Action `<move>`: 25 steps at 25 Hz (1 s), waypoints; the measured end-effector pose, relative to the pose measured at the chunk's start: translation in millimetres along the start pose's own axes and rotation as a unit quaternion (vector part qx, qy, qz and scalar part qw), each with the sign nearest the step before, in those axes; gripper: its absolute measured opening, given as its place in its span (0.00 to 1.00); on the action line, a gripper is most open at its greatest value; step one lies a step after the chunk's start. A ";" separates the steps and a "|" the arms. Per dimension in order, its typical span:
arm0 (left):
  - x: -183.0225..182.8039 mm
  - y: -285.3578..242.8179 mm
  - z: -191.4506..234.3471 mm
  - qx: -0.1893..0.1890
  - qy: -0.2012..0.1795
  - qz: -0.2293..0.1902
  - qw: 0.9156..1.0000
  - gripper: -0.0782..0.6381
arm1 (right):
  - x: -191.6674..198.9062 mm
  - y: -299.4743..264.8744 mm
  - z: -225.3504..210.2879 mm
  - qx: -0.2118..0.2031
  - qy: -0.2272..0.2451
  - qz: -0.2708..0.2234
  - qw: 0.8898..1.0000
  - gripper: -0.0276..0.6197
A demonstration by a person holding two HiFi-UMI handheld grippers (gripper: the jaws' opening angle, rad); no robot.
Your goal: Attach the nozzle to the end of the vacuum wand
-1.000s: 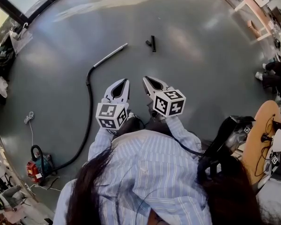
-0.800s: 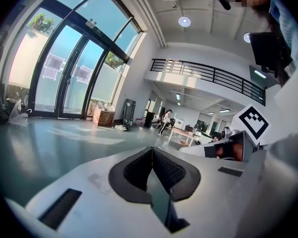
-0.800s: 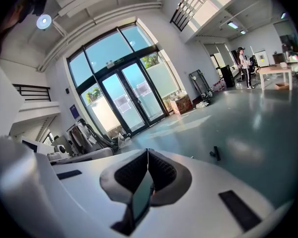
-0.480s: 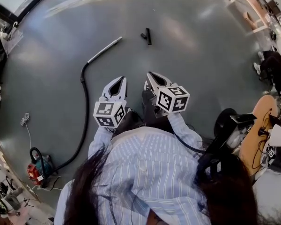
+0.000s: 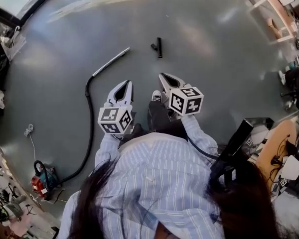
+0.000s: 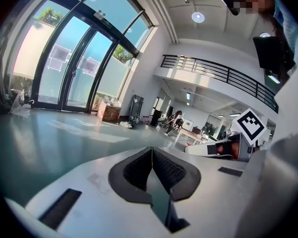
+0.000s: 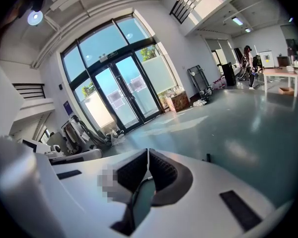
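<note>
Approach step: left claw (image 5: 125, 83) and right claw (image 5: 163, 76) both shut tight, empty, above the glossy grey floor (image 5: 214, 59); short black plastic nozzle (image 5: 158, 47) lies ahead, apart from the silver metal wand (image 5: 111, 61) on its black hose (image 5: 91, 128); next, I judge, claws must open and descend; no readable writing.

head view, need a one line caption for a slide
Person holds left gripper and right gripper shut and empty over a floor, vacuum wand and black nozzle lying apart ahead.
</note>
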State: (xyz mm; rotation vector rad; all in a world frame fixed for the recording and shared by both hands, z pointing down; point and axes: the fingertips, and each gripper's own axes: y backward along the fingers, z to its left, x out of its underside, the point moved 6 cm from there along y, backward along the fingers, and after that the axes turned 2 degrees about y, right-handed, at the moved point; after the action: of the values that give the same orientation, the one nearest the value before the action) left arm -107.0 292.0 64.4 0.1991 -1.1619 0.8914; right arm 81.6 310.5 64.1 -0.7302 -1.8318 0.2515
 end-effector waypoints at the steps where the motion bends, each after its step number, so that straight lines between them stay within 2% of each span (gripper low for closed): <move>1: -6.2 -17.3 -4.5 -0.004 -0.001 -0.001 1.000 0.12 | -11.9 -4.3 -15.2 -0.005 0.000 0.004 1.000 0.05; 6: -33.5 -90.5 -22.9 -0.030 -0.008 -0.003 1.000 0.12 | -60.3 -29.2 -86.6 -0.025 -0.005 0.024 0.999 0.06; 10: -46.7 -125.4 -8.3 -0.049 0.010 0.006 0.999 0.12 | -76.3 -63.1 -120.1 -0.036 -0.010 0.051 0.998 0.06; 16: -41.9 -158.3 49.1 -0.078 0.033 0.027 0.996 0.12 | -63.5 -121.6 -150.3 -0.042 -0.031 0.083 0.995 0.06; 20: -44.6 -181.2 94.7 -0.076 0.037 0.055 0.995 0.12 | -63.4 -155.6 -154.9 -0.040 -0.046 0.096 0.994 0.06; 25: -62.6 -243.8 156.4 -0.069 0.012 0.095 0.993 0.12 | -81.2 -209.6 -176.3 -0.034 -0.074 0.110 0.991 0.18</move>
State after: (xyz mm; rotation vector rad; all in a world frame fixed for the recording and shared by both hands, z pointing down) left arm -55.0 12.8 149.1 -0.0363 -1.2300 0.9735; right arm 183.7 66.9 173.2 -0.9873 -1.9063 0.3968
